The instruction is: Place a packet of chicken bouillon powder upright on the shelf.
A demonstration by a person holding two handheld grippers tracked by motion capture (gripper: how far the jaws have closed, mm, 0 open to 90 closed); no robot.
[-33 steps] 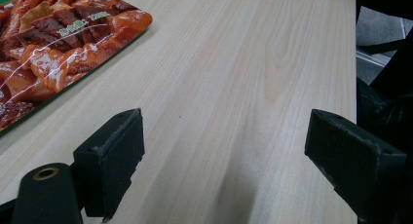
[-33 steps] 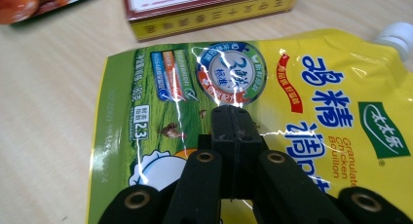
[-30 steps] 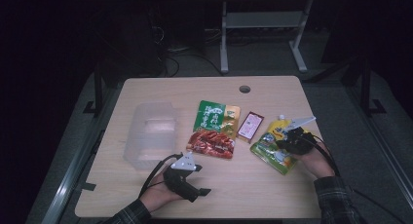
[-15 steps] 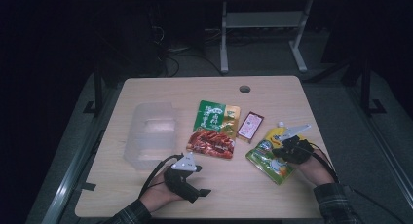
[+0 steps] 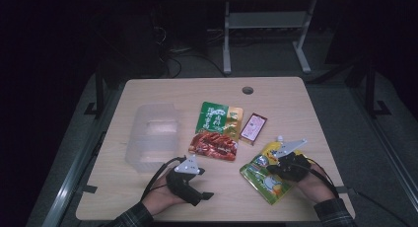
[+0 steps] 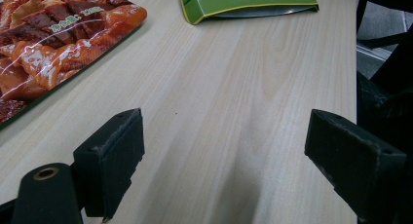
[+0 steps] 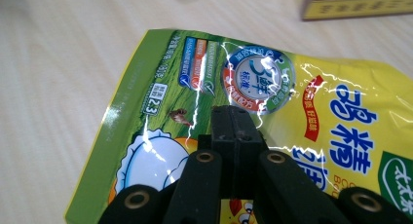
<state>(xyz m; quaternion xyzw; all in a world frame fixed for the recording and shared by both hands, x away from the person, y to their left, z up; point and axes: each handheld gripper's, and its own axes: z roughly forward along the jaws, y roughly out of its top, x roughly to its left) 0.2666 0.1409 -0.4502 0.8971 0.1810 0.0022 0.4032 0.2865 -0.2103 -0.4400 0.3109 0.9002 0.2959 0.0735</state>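
Here the yellow-green seasoning pouch (image 5: 263, 175) lies flat at the lower right of the high view, and the right gripper (image 7: 235, 118) rests on it with its jaws pressed together; whether they pinch the film cannot be told. Just above sits a small red box (image 5: 253, 128). Left of centre lie a red snack packet (image 5: 214, 144) and a green packet (image 5: 218, 118), then a clear plastic container (image 5: 150, 135). At lower left the left gripper (image 6: 224, 151) stands spread wide over bare table (image 5: 148, 197).
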